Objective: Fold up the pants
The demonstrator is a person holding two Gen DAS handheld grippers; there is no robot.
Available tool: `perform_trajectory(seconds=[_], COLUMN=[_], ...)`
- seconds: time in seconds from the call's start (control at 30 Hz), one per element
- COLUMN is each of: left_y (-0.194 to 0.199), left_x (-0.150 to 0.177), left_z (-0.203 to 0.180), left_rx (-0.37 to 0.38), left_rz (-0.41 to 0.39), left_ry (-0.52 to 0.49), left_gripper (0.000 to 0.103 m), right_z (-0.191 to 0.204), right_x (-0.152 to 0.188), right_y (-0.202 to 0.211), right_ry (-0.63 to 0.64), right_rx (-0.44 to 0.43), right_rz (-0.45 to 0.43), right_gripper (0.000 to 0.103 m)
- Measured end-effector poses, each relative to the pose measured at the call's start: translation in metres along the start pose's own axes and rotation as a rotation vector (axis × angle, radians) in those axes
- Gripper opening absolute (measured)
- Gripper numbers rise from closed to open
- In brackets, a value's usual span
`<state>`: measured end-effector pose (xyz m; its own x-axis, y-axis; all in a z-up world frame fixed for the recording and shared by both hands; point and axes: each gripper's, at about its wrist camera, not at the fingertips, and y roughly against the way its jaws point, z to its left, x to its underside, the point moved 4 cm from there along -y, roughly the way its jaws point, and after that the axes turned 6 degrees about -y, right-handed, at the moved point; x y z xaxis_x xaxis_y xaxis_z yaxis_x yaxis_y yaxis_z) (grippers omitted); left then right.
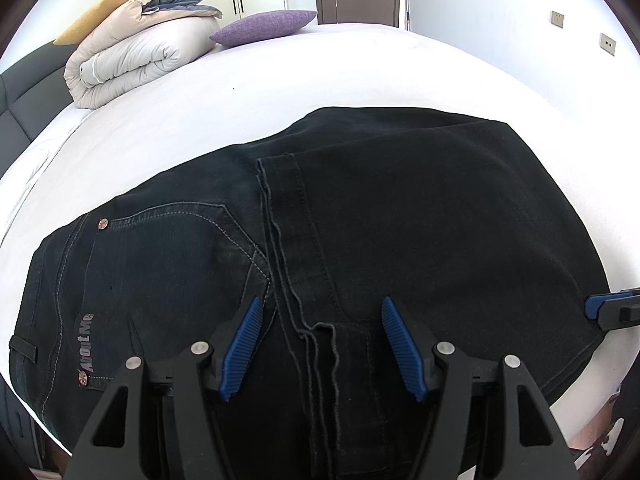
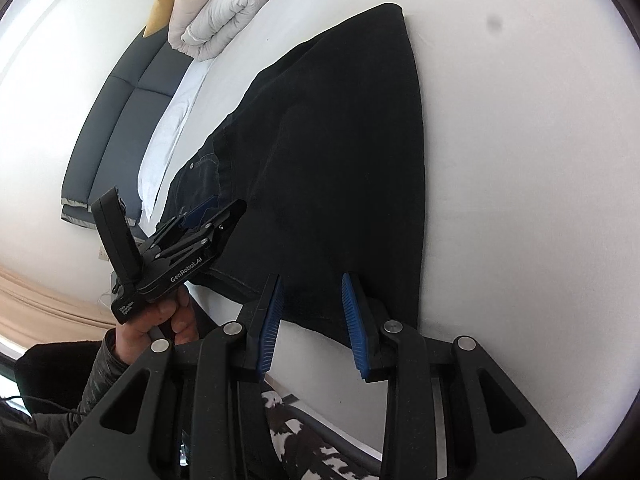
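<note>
Black jeans (image 1: 360, 208) lie flat on the white bed, folded over with a leg hem lying across the back pocket; they also show in the right wrist view (image 2: 340, 152). My left gripper (image 1: 322, 340) is open, hovering over the hem near the front edge, with nothing between its blue pads. It shows from the side in the right wrist view (image 2: 216, 216). My right gripper (image 2: 312, 312) is open at the jeans' near corner, one pad over the cloth. Its tip shows at the right edge of the left wrist view (image 1: 592, 308).
A rolled beige duvet (image 1: 136, 60) and a purple cushion (image 1: 264, 26) sit at the far side of the white bed (image 1: 360, 68). A dark padded headboard (image 2: 120, 120) runs along the left. A patterned rug (image 2: 304, 440) lies below the bed edge.
</note>
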<state>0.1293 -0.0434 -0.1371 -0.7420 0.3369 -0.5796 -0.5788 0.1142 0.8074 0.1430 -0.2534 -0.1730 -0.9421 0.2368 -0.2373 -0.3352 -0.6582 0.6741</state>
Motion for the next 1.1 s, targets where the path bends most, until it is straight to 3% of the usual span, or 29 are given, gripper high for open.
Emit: perform_trajectory(seconds=[0.13, 0.23, 0.3, 0.37, 0.53, 0.63, 0.8, 1.1], left_y=[0.012, 0.038, 0.060, 0.082, 0.108, 0.103, 0.077, 0.052], left_x=[0.002, 0.013, 0.029, 0.056, 0.126, 0.159, 0.173, 0.163], left_z=[0.012, 0.037, 0.068, 0.113, 0.208, 0.239, 0.245, 0.243], left_rx=[0.055, 0.102, 0.163, 0.208, 0.255, 0.296, 0.405, 0.513], left_rz=[-0.017, -0.091, -0.170, -0.257, -0.409, -0.445, -0.437, -0.436], left_ry=[0.067, 0.205, 0.364, 0.579, 1.004, 1.182, 1.284, 1.308], left_gripper=[0.065, 0.067, 0.085, 0.092, 0.092, 0.092, 0.092, 0.092], right_z=[0.000, -0.004, -0.004, -0.007, -0.009, -0.011, -0.011, -0.011], right_x=[0.004, 0.005, 0.006, 0.005, 0.007, 0.009, 0.010, 0.010], right_y=[0.000, 0.002, 0.002, 0.002, 0.004, 0.007, 0.010, 0.013], right_ry=[0.005, 0.001, 0.003, 0.003, -0.003, -0.013, -0.018, -0.023], right_rx=[-0.013, -0.022, -0.026, -0.031, -0.034, -0.033, -0.019, -0.020], right_rz=[-0.026, -0.038, -0.046, -0.053, -0.061, -0.066, -0.069, -0.069], right_gripper=[0.028, 0.028, 0.028, 0.028, 0.028, 0.028, 0.028, 0.028])
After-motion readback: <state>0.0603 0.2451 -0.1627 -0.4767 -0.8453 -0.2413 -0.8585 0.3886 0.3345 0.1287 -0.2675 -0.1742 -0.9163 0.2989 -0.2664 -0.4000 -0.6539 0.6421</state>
